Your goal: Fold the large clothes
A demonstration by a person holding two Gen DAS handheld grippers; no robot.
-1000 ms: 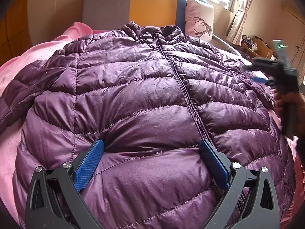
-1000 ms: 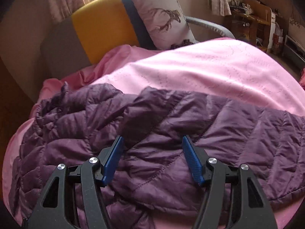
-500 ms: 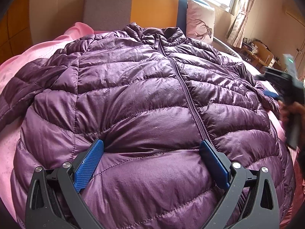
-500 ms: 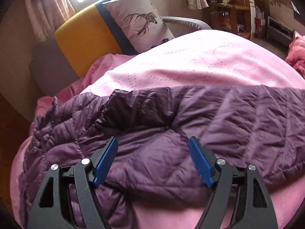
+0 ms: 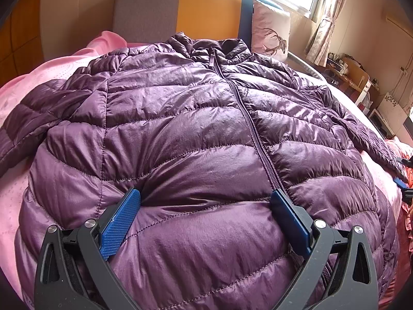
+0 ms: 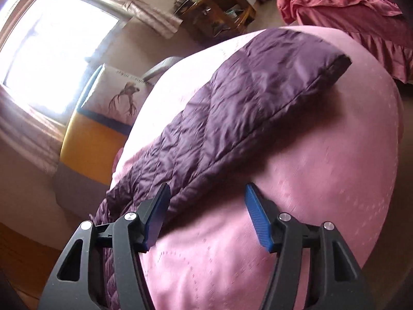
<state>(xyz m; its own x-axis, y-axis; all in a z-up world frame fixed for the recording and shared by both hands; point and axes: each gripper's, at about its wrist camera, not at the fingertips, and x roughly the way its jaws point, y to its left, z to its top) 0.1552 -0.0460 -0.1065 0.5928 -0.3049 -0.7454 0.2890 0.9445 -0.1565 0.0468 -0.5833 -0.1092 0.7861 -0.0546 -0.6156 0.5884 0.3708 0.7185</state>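
On the pink bedspread (image 6: 322,180), the jacket sleeve (image 6: 258,98) should be pinched near its cuff; R gripper (image 6: 206,214) is half-open, jaws just narrowed, nothing held.

We count one purple quilted jacket (image 5: 196,139) spread on one pink bedspread (image 6: 296,206), with one deer-print cushion (image 5: 269,32) at the head edge of the bed. We also count two grippers, the left gripper (image 5: 206,201) and the right gripper (image 6: 207,206), each with two blue-padded fingers. Beyond the bed's far edge we see one window (image 6: 51,41) and one heap of coral-pink cloth (image 6: 348,5).
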